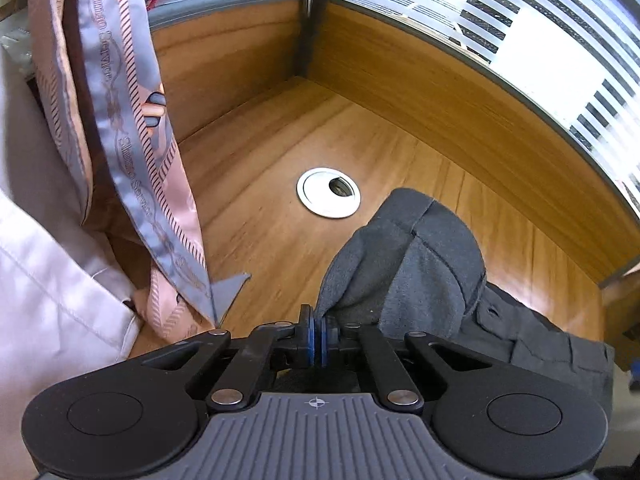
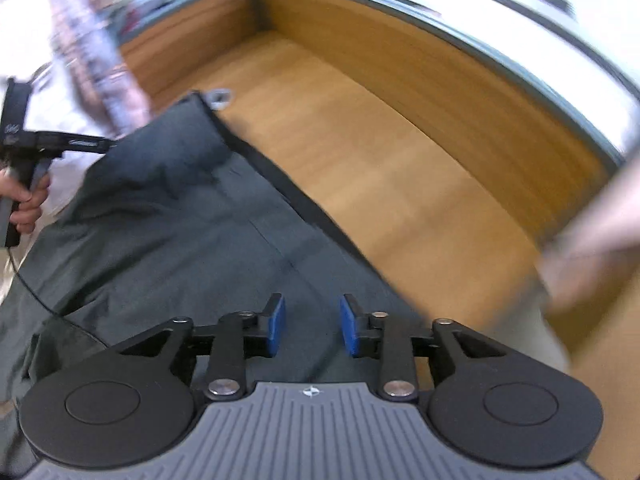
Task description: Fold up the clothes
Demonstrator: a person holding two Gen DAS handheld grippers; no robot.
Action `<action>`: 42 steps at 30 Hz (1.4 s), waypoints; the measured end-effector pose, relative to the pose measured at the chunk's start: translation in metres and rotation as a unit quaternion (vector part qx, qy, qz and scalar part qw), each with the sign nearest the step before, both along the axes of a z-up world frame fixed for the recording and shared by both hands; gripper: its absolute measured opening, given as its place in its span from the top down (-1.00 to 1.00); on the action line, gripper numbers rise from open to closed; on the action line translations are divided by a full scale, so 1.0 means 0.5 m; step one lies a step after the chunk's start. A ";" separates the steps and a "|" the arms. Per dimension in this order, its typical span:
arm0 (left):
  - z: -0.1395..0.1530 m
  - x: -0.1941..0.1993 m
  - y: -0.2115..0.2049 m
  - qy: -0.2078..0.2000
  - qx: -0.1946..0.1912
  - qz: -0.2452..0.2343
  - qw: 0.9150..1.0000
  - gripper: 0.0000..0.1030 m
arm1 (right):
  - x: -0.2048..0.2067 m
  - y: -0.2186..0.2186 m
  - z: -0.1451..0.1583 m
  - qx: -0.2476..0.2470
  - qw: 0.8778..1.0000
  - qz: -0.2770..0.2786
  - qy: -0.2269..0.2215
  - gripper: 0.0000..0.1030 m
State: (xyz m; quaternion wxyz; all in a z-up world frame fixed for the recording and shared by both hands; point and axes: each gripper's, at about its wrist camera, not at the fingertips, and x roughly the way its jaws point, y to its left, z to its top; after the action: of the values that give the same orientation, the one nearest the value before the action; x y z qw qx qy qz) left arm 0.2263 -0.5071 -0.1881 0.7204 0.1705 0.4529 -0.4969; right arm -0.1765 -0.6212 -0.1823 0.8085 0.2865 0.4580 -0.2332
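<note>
**Wooden desk corner, one dark garment pinched on the left**

Wood-grain desk (image 1: 384, 152) fills both views, boxed on two sides by low wooden partitions topped with striped frosted glass (image 1: 540, 40); they meet in a corner at the far end. Most of the desktop toward that corner is bare.

One dark grey garment (image 2: 192, 240), seamed and buttoned like a pair of trousers, lies spread over the near part of the desk. Its long edge runs diagonally across the right wrist view, with open wood beyond it. A white shirt (image 1: 52, 264) on the person stands at the left, and one pink-and-grey patterned scarf (image 1: 132, 128) hangs over it, its tip down near the desk.

The left gripper (image 1: 319, 338) has its blue pads pressed together on a raised fold of the garment, which bunches up just beyond the fingertips. A hand (image 2: 26, 200) grips its handle.

The right gripper (image 2: 312, 326) hovers over the flat cloth, pads parted with a clear gap and nothing between them; this view is motion-blurred.

One round silver cable grommet (image 1: 329, 191) sits in the desk just beyond the lifted fold.
</note>
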 end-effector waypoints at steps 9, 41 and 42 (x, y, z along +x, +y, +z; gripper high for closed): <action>-0.014 0.015 -0.011 0.004 0.008 0.005 1.000 0.90 | -0.118 0.075 -0.067 0.050 0.979 -0.196 -0.031 0.16; -0.066 0.030 -0.049 -0.009 0.046 0.000 0.999 0.88 | -0.063 0.212 -0.142 0.115 0.952 -0.283 0.008 0.96; -0.066 0.029 -0.050 -0.011 0.047 -0.001 0.999 0.88 | -0.068 0.212 -0.140 0.118 0.950 -0.288 0.002 0.95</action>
State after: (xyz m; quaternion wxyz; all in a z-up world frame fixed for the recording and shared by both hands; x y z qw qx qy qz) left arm 0.2408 -0.5322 -0.2210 0.7160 0.2104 0.4671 -0.4742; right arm -0.2104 -0.5153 -0.2524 0.6667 0.4987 0.3821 -0.4010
